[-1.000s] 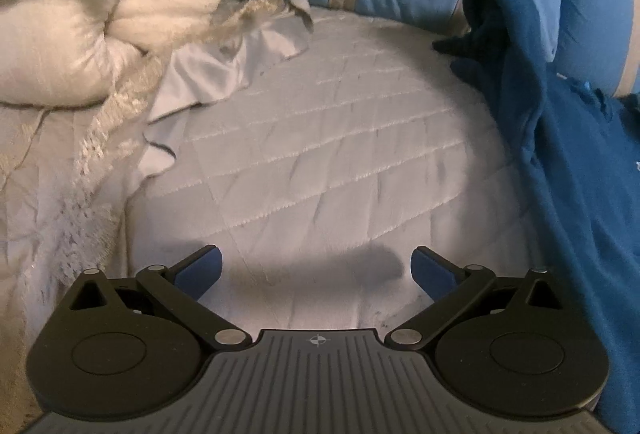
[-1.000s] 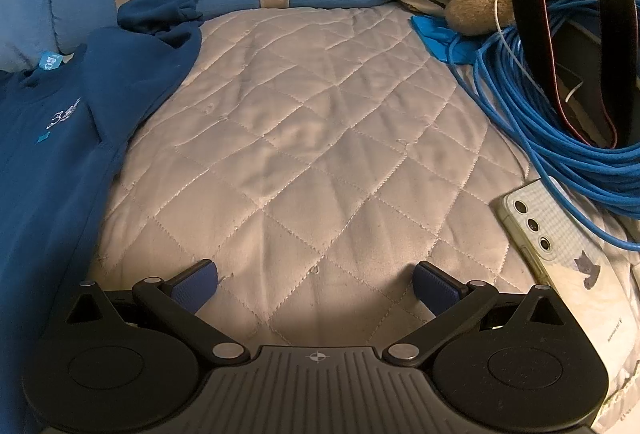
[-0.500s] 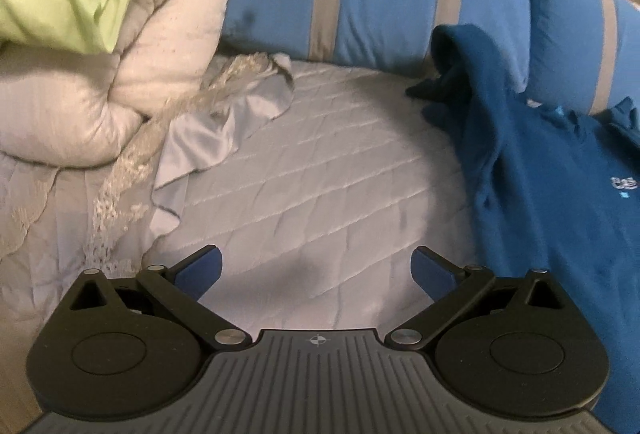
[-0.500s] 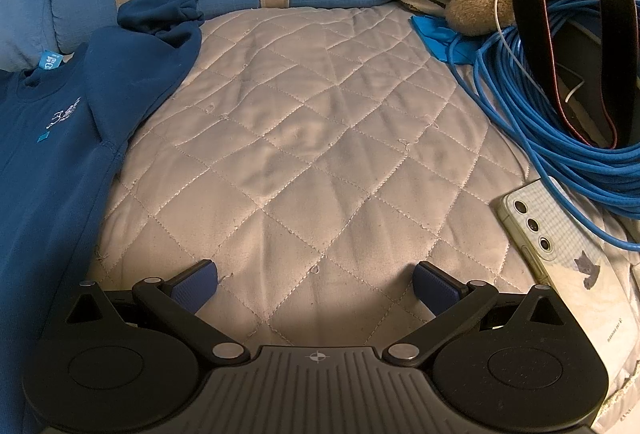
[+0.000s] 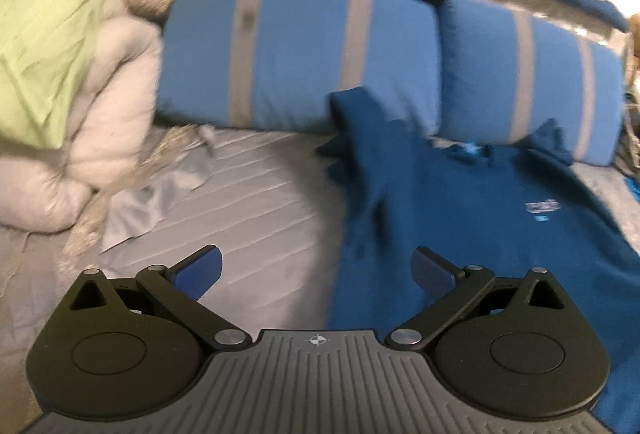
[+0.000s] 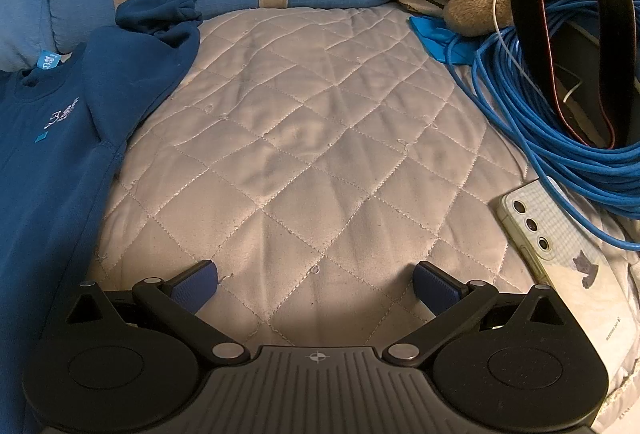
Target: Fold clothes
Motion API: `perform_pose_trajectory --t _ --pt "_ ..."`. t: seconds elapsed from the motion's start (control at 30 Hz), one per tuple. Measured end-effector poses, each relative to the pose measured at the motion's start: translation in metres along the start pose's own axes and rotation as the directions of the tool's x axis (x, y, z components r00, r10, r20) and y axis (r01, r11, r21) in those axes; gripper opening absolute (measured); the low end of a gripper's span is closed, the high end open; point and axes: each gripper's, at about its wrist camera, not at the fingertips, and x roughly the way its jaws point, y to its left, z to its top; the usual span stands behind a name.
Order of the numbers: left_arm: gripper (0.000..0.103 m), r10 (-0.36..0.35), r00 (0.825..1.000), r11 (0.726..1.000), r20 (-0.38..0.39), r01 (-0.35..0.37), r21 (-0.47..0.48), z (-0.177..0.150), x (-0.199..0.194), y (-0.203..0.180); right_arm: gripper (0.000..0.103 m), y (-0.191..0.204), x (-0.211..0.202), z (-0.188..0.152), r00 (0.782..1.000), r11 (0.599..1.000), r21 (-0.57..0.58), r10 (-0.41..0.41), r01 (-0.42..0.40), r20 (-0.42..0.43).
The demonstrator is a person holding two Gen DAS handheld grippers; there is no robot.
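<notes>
Since the earlier frame I have swung the left hand-held gripper (image 5: 316, 266) up and right, so the dark blue fleece sweatshirt (image 5: 472, 218) now fills the right of the frame, spread on the grey quilted bed (image 6: 312, 154); its jaws gape wide, empty; the right hand-held gripper (image 6: 316, 280) holds unmoved, wide, empty, sweatshirt at left.

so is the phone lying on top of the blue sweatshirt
No, the phone lies on the quilted cover by the blue cable, far from the sweatshirt.
</notes>
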Motion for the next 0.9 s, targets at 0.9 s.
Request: perform_pose_trajectory --t 0.9 --pt "0.103 0.024 0.998 0.991 -0.051 -0.017 0.135 -0.034 0.017 -0.066 0.097 0.065 -0.041 0.068 0.907 0.928 -0.174 0.362 -0.329 0.215"
